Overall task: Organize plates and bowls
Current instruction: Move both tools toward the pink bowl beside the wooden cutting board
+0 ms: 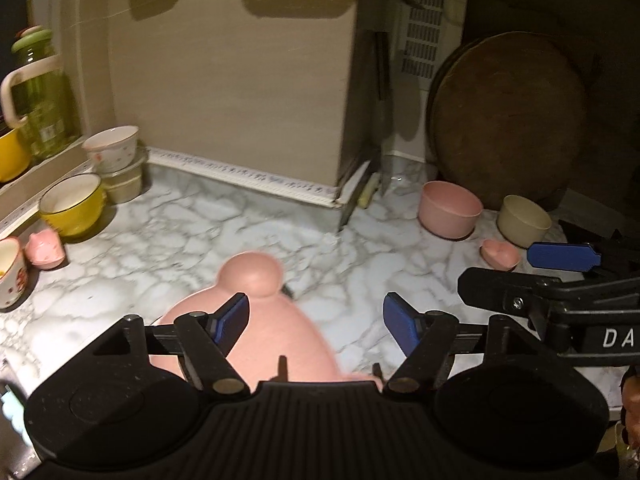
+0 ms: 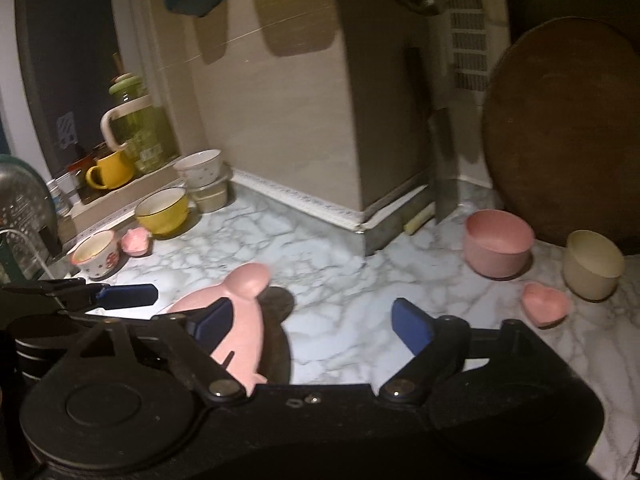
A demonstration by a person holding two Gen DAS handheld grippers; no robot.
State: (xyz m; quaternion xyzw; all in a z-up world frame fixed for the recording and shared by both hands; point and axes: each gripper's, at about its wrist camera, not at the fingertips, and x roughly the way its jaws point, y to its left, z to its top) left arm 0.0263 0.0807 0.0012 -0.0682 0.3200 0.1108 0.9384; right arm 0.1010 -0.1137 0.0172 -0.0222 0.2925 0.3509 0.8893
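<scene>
A pink plate with a rounded ear (image 1: 256,320) lies on the marble counter (image 1: 200,232) right under my open left gripper (image 1: 316,324), whose left pad (image 1: 232,320) is over it. In the right wrist view the same plate (image 2: 240,312) rests on a dark plate (image 2: 280,344), beside my open, empty right gripper (image 2: 312,326). A pink bowl (image 2: 498,246), a cream bowl (image 2: 592,264) and a small pink heart dish (image 2: 544,304) stand at the right. A yellow bowl (image 1: 72,204), stacked white bowls (image 1: 114,156), a patterned cup (image 1: 10,272) and a small pink dish (image 1: 44,252) stand at the left.
A round wooden cutting board (image 1: 508,116) leans on the back wall at the right. A cleaver (image 2: 444,184) stands against the beige wall corner. A green glass jar (image 1: 40,92) and a yellow mug (image 2: 110,170) sit on the window ledge.
</scene>
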